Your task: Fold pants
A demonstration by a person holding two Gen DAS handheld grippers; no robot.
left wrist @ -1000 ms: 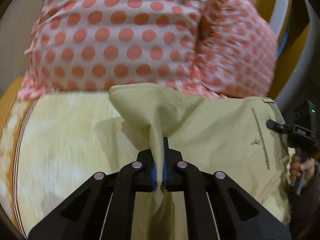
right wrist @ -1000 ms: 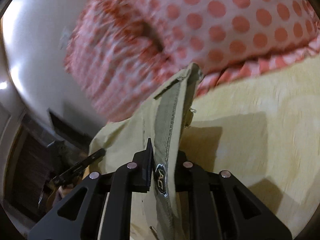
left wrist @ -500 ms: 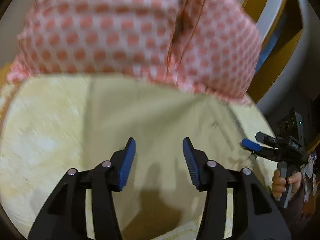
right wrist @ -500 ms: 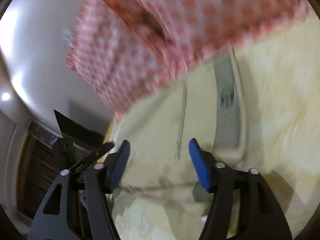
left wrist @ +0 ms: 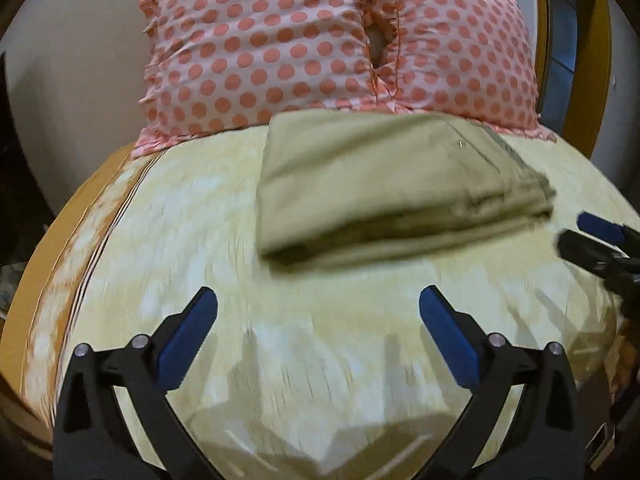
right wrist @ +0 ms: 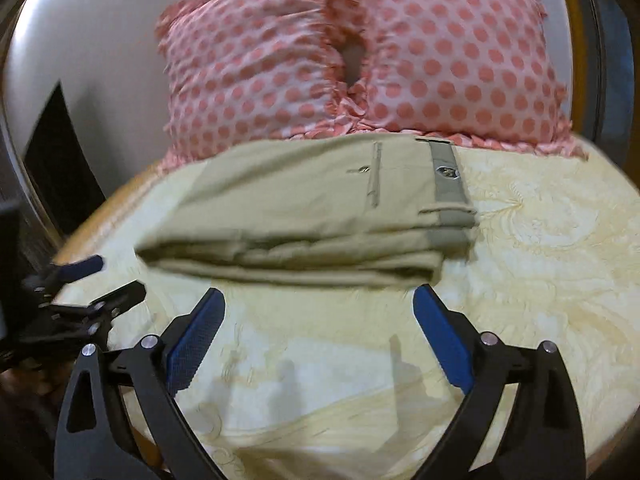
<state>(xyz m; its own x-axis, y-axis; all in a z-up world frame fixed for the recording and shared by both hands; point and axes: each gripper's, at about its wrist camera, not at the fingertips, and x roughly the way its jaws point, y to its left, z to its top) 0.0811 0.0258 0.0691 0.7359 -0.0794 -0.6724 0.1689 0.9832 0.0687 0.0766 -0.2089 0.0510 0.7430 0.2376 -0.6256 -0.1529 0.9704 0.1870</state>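
The khaki pants (left wrist: 380, 184) lie folded in a flat stack on the pale yellow bed cover (left wrist: 200, 240), just in front of the pillow. In the right wrist view the pants (right wrist: 304, 208) show a back pocket and the grey waistband at the right end. My left gripper (left wrist: 318, 316) is open and empty, drawn back from the pants' near edge. My right gripper (right wrist: 318, 308) is open and empty, close to the near edge of the stack. The right gripper also shows at the right edge of the left wrist view (left wrist: 592, 240).
A pink pillow with coral dots (left wrist: 320, 48) leans against the wall behind the pants; it also shows in the right wrist view (right wrist: 360, 60). An orange strip of the bed edge (left wrist: 52, 260) runs along the left. A wooden frame (left wrist: 600, 40) stands at the far right.
Both grippers were shut on the pants a second ago, opened and let go, then drew back. The pants now lie folded flat on the bed.
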